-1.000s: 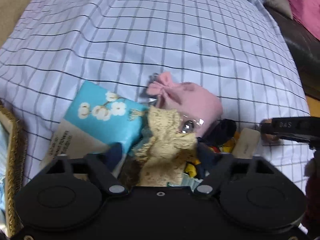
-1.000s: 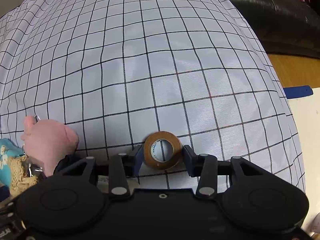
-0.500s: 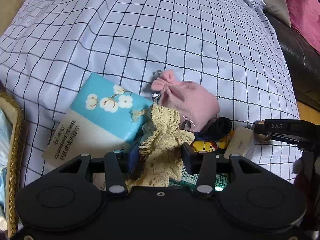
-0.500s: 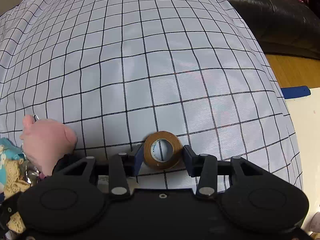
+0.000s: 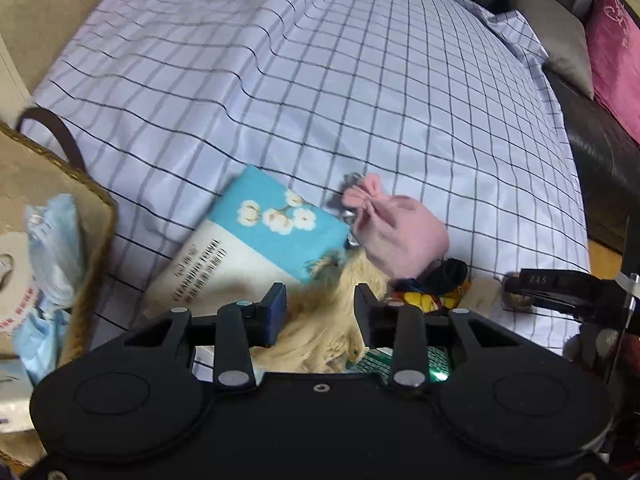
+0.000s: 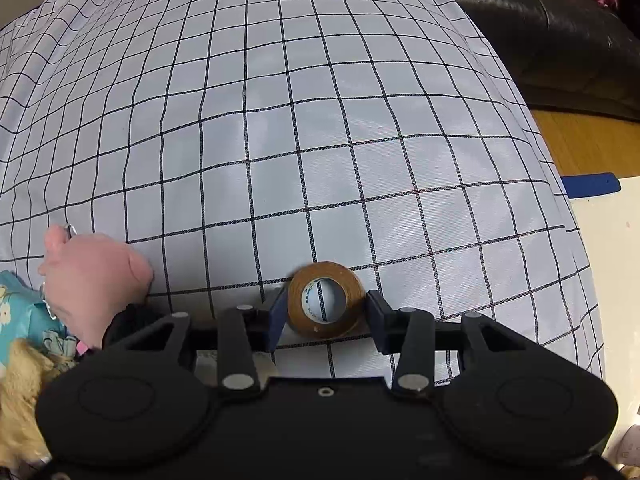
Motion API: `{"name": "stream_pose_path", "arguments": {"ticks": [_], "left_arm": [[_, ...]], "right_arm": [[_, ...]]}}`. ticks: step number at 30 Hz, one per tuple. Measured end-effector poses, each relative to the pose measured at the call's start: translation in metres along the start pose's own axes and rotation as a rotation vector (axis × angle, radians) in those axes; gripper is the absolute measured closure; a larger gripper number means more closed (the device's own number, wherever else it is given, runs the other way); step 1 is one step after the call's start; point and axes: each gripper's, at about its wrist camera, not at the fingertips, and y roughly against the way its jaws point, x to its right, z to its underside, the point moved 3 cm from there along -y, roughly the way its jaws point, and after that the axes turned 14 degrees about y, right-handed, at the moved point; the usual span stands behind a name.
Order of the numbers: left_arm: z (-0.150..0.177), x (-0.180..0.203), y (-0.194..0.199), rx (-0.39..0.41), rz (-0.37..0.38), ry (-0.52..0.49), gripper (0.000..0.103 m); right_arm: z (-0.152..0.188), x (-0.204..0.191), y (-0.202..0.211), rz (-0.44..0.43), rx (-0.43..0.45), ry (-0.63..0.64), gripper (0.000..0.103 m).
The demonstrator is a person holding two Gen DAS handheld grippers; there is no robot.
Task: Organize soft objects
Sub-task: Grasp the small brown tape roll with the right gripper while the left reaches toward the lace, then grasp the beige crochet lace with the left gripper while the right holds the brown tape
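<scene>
Lace cloth (image 5: 320, 332), soft, limp and likely light, is pinched mid-bunch between the left gripper (image 5: 320, 310) fingers beside the pink pouch (image 5: 400, 236); tape roll (image 6: 325, 300) is loosely bracketed by the right gripper (image 6: 326, 314).

We read "DAS", seen reversed, on the black bar (image 5: 560, 285) at 3 o'clock; the pack's (image 5: 256, 240) print is blurred.

Cream lace cloth (image 5: 320, 332) bunched beside pink pouch (image 5: 400, 236), blurred.
</scene>
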Motion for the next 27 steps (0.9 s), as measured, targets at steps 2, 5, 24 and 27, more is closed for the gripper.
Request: {"name": "stream_pose_path", "arguments": {"ticks": [2,5,24,27], "left_arm": [[-0.001,0.000,-0.002,0.008,-0.024,-0.019,0.062],[0.001,-0.001,-0.007,0.000,-0.035,-0.042,0.041],[0.026,0.021,-0.050,-0.100,-0.101,-0.125,0.025],[0.026,0.022,-0.057,-0.105,-0.121,-0.130,0.026]], "right_arm": [[-0.001,0.001,-0.002,0.001,-0.003,0.001,0.061],[-0.002,-0.001,-0.002,0.011,-0.003,0.009,0.061],[-0.003,0.005,-0.005,-0.065,-0.008,-0.019,0.058],[-0.005,0.015,-0.003,-0.094,-0.002,-0.057,0.055]]}}
